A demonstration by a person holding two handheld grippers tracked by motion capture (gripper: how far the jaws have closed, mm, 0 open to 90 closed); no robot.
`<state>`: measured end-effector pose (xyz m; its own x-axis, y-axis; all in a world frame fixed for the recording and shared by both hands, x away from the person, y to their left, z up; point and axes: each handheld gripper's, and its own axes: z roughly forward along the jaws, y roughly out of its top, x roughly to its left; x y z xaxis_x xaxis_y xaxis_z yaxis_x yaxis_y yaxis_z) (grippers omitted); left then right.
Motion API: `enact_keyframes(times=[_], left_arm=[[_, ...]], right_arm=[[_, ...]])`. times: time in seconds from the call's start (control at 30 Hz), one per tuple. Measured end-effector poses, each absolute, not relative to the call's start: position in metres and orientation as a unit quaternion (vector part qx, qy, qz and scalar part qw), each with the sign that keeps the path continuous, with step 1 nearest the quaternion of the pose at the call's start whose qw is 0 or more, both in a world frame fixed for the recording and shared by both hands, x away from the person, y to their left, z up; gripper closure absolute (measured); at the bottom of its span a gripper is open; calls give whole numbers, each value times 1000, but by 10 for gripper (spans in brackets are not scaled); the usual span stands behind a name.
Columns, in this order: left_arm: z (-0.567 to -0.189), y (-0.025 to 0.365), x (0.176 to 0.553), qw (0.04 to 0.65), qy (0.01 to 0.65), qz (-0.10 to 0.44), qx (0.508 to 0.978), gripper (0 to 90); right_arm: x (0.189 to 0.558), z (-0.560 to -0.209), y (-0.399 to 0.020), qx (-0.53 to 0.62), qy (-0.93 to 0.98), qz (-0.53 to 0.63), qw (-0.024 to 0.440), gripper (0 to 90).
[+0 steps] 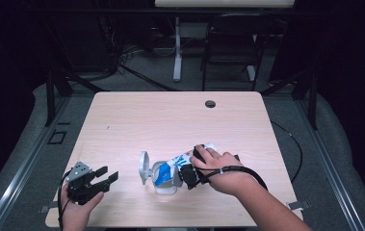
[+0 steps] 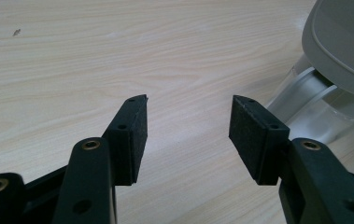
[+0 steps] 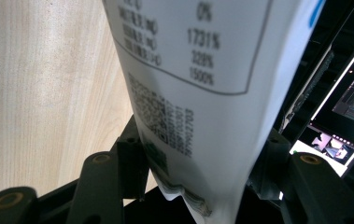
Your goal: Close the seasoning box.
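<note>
A light wood-grain table with rounded corners, carrying a dark round cable port near the middle of its far edge. A clear container with its grey lid open stands on the near half, right of centre. A small dark speck marks the left half.

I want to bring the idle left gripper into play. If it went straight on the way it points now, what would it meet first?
Probably the clear container with the open grey lid, ahead and slightly to one side of the open left gripper. Bare table lies between them; depth is hard to judge, so it might just pass beside it.
</note>
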<state>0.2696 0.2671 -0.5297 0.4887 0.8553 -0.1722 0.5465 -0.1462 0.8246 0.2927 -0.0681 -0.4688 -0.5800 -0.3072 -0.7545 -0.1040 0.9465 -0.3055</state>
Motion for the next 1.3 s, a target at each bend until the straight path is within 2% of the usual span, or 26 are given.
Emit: enact_keyframes(times=[1.3], left_arm=[[-530, 267, 270, 447, 474, 173, 739, 473]], right_arm=[[292, -469, -67, -119, 881, -115, 443, 492]])
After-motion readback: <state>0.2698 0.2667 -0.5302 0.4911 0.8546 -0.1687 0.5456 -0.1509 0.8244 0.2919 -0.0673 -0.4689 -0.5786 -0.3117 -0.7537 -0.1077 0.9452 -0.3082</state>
